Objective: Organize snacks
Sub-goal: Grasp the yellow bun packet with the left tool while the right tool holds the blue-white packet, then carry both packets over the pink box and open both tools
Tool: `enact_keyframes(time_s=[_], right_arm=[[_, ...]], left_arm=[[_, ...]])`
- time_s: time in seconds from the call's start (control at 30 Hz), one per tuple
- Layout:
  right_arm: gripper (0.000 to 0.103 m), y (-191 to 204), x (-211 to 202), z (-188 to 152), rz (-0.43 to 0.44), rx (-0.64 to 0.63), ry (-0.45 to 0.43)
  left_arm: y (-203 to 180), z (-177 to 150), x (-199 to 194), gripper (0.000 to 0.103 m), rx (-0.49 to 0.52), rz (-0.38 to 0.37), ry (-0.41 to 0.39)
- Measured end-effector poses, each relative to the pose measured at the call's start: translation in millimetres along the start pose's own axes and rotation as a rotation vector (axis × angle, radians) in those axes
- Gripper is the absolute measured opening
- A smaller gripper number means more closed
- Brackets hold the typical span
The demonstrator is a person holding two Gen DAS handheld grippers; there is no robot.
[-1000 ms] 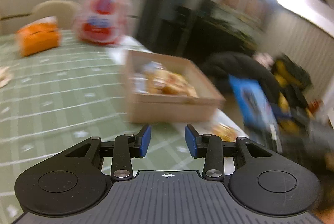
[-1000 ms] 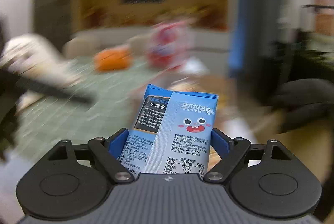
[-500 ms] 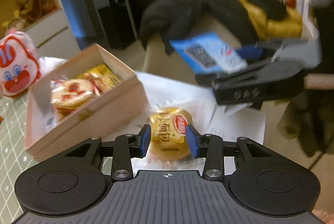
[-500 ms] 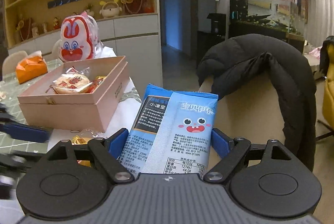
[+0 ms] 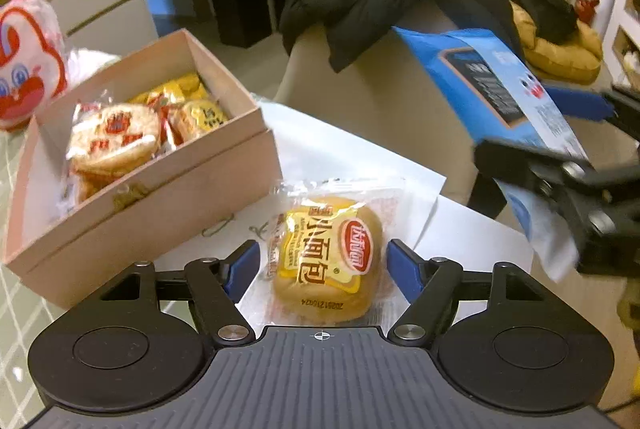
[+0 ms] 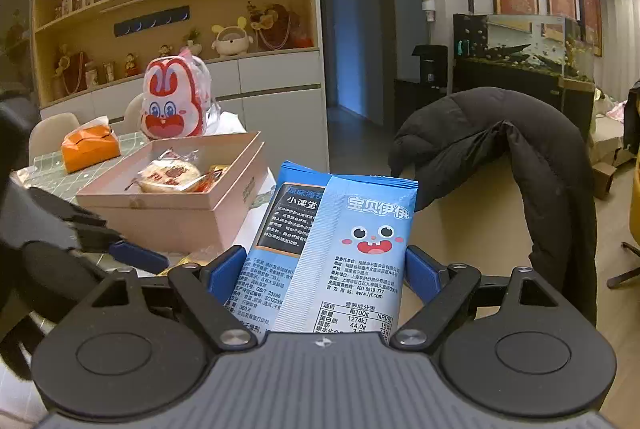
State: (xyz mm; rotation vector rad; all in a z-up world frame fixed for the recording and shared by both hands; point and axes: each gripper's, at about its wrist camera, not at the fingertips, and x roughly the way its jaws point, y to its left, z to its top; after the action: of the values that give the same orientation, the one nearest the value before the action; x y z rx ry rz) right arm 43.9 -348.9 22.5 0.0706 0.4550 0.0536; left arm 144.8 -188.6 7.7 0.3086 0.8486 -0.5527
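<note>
Two grippers going at once here. My left gripper point(image 5: 322, 265) has just been spreading its jaws and they're standing wide around the wrapped bun point(image 5: 326, 257) — pads not touching it, bun lying on white paper point(image 5: 460, 233) just beside the cardboard box point(image 5: 160, 197). My right gripper point(image 6: 316, 271) is squeezing the blue snack bag point(image 6: 340, 249) upright between its pads — up in the air, off to the right of the box, which is already holding other wrapped snacks point(image 5: 116, 137).

Yellow-and-red bun wrapper point(image 5: 326, 257), blue snack packet point(image 6: 332, 253), pink box point(image 5: 160, 205), green checked tablecloth point(image 5: 12, 309)
</note>
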Motion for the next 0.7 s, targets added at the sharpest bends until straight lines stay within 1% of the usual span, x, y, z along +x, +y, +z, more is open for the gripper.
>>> enact_keyframes(time_s=[0.03, 0.1, 0.13, 0.23, 0.4, 0.47, 0.53, 0.6, 0.7], right_arm=[[0.085, 2, -2, -1, 0.002, -0.002, 0.003], [0.085, 4, -8, 0, 0.013, -0.008, 0.011], [0.085, 7, -11, 0, 0.019, -0.011, 0.014], [0.085, 17, -23, 1, 0.055, -0.037, 0.033], [0.085, 37, -44, 7, 0.129, -0.083, 0.077], [0.085, 46, -53, 13, 0.162, -0.101, 0.077], [0.085, 57, -63, 26, 0.198, -0.116, 0.053], [0.085, 66, -71, 43, 0.234, -0.123, 0.018], [0.085, 80, -72, 81, 0.26, -0.139, -0.058]], left_arm=[[4, -1, -1, 0.074, -0.02, -0.02, -0.007], [11, -5, -7, 0.065, -0.05, -0.052, -0.04], [13, -7, -11, 0.063, -0.059, -0.055, -0.052], [16, -24, -37, 0.061, -0.074, -0.071, -0.083], [23, -63, -98, 0.061, -0.101, -0.095, -0.128], [32, -72, -127, 0.06, -0.122, -0.083, -0.174], [46, -69, -154, 0.06, -0.149, -0.056, -0.241], [62, -62, -181, 0.06, -0.173, -0.015, -0.333], [91, -38, -201, 0.06, -0.219, 0.033, -0.433]])
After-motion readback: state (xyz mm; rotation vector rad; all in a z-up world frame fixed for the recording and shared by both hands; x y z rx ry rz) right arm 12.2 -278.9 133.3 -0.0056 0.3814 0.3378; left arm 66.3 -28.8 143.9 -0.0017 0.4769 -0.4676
